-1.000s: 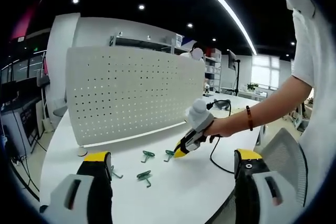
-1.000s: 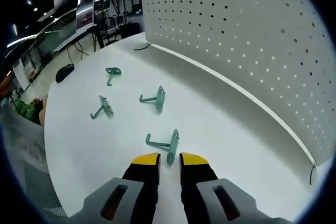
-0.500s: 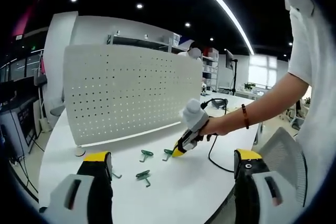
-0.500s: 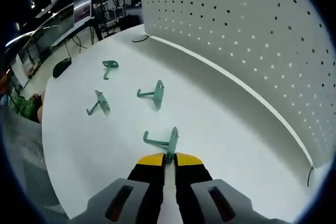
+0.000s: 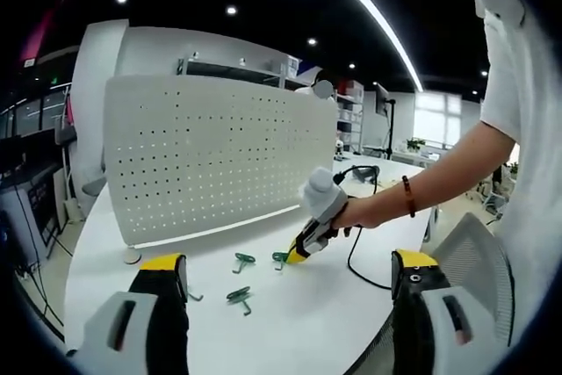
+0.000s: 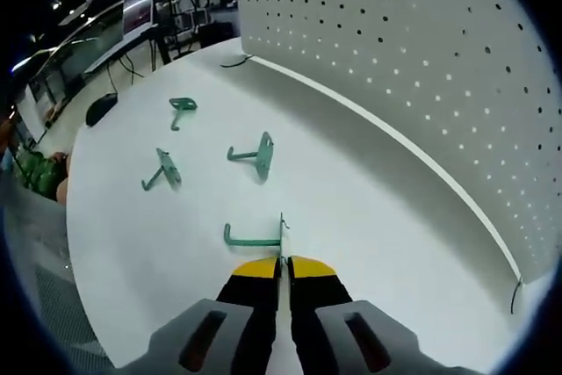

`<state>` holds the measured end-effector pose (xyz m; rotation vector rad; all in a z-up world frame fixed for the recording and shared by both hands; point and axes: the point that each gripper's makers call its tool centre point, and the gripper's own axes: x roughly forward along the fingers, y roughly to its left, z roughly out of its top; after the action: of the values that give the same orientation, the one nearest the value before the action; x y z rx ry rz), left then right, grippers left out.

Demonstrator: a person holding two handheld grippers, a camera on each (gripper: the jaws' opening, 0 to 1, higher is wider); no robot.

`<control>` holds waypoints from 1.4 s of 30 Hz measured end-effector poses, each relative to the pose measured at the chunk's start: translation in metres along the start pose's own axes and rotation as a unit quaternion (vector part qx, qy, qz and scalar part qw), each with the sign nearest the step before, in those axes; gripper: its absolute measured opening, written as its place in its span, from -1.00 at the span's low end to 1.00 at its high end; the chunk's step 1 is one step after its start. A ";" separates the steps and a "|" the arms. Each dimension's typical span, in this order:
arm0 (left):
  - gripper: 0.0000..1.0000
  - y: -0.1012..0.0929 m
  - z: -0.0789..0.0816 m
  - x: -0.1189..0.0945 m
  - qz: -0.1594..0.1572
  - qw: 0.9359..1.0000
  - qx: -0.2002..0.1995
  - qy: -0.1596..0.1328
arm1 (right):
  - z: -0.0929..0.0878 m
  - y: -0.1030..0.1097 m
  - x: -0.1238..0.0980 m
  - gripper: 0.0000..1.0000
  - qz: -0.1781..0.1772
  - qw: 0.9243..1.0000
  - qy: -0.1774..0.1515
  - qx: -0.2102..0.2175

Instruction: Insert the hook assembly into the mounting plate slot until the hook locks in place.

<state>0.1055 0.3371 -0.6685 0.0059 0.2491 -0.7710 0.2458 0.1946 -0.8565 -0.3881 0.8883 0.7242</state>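
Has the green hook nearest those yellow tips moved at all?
Yes. The right gripper shut on the nearest hook, turning its arm more leftward; the other hooks stayed put.

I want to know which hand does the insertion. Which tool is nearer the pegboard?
Right. The right tool, shut on a green hook, sits on the table close before the pegboard. The left tool hangs back, open, with the other hooks between it and the board.

Left gripper (image 5: pixel 285 274): jaws spread wide, nothing between them
Right gripper (image 5: pixel 295 256): tips at a green hook (image 5: pixel 281 257) on the white table (image 5: pixel 307 322)
Pegboard (image 5: pixel 215 160): upright behind two more hooks (image 5: pixel 241 278)
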 end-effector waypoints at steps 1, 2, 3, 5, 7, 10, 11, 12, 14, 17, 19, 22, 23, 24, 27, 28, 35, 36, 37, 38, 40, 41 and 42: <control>0.97 0.000 0.000 0.000 0.001 1.000 0.001 -0.001 | 0.000 0.001 0.000 -0.95 0.002 1.000 0.000 0.001; 0.97 -0.001 0.001 0.000 0.001 1.000 0.000 -0.003 | -0.001 0.002 -0.001 -0.96 0.002 1.000 0.000 0.001; 0.97 -0.001 0.001 -0.001 0.001 1.000 -0.001 -0.003 | -0.001 0.002 -0.001 -0.96 0.001 1.000 0.000 0.000; 0.97 -0.001 0.002 -0.001 0.003 1.000 -0.002 -0.005 | -0.001 0.001 -0.003 -0.96 -0.004 1.000 -0.001 -0.006; 0.96 -0.002 0.004 -0.002 0.004 1.000 -0.010 -0.012 | 0.000 0.001 -0.007 -0.96 -0.005 1.000 -0.008 0.000; 0.95 -0.002 0.006 -0.002 0.004 1.000 -0.012 -0.015 | 0.003 0.001 -0.014 -0.96 -0.007 1.000 -0.019 0.009; 0.95 -0.004 0.006 -0.002 0.003 1.000 -0.010 -0.014 | 0.003 0.001 -0.016 -0.96 -0.009 1.000 -0.020 0.009; 0.96 -0.005 0.007 -0.002 0.002 1.000 -0.011 -0.016 | 0.004 0.002 -0.019 -0.96 -0.014 1.000 -0.025 0.006; 0.96 -0.006 0.008 -0.002 0.001 1.000 -0.015 -0.019 | 0.006 0.004 -0.024 -0.96 -0.015 0.999 -0.035 0.009; 0.95 -0.009 0.010 -0.003 0.000 0.999 -0.023 -0.027 | 0.009 0.005 -0.031 -0.96 -0.021 0.999 -0.049 0.011; 0.94 -0.011 0.013 -0.003 -0.001 0.999 -0.029 -0.034 | 0.011 0.008 -0.036 -0.96 -0.023 0.998 -0.057 0.014; 0.94 -0.013 0.017 -0.005 0.001 0.998 -0.036 -0.044 | 0.013 0.010 -0.041 -0.96 -0.025 0.997 -0.067 0.018; 0.94 -0.014 0.017 -0.005 0.001 0.998 -0.036 -0.044 | 0.014 0.011 -0.044 -0.96 -0.026 0.997 -0.070 0.019; 0.94 -0.015 0.018 -0.005 0.002 0.998 -0.036 -0.045 | 0.015 0.013 -0.046 -0.96 -0.026 0.997 -0.076 0.019; 0.93 -0.017 0.019 -0.006 0.002 0.998 -0.042 -0.049 | 0.017 0.016 -0.051 -0.96 -0.026 0.996 -0.085 0.017; 0.92 -0.017 0.019 -0.006 0.002 0.998 -0.042 -0.050 | 0.017 0.017 -0.052 -0.96 -0.027 0.995 -0.089 0.017; 0.90 -0.022 0.020 -0.003 -0.007 0.998 -0.043 -0.049 | 0.027 0.024 -0.063 -0.96 -0.028 0.993 -0.115 0.010; 0.90 -0.023 0.020 -0.002 -0.009 0.998 -0.042 -0.047 | 0.030 0.024 -0.066 -0.96 -0.028 0.992 -0.121 0.008; 0.89 -0.023 0.020 -0.001 -0.010 0.998 -0.043 -0.047 | 0.031 0.025 -0.068 -0.96 -0.028 0.992 -0.124 0.010; 0.88 -0.023 0.020 -0.001 -0.012 0.998 -0.044 -0.047 | 0.033 0.025 -0.070 -0.96 -0.030 0.991 -0.129 0.015; 0.87 -0.023 0.021 0.001 -0.014 0.998 -0.042 -0.048 | 0.038 0.025 -0.074 -0.96 -0.029 0.989 -0.144 0.015; 0.87 -0.023 0.021 0.002 -0.015 0.998 -0.041 -0.049 | 0.038 0.026 -0.075 -0.96 -0.029 0.989 -0.145 0.017; 0.88 -0.023 0.022 0.003 -0.015 0.998 -0.042 -0.050 | 0.040 0.028 -0.078 -0.96 -0.029 0.988 -0.148 0.019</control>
<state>0.0969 0.3165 -0.6456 -0.1157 0.1865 -0.7881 0.2160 0.2056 -0.7703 -0.2636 0.6072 0.6888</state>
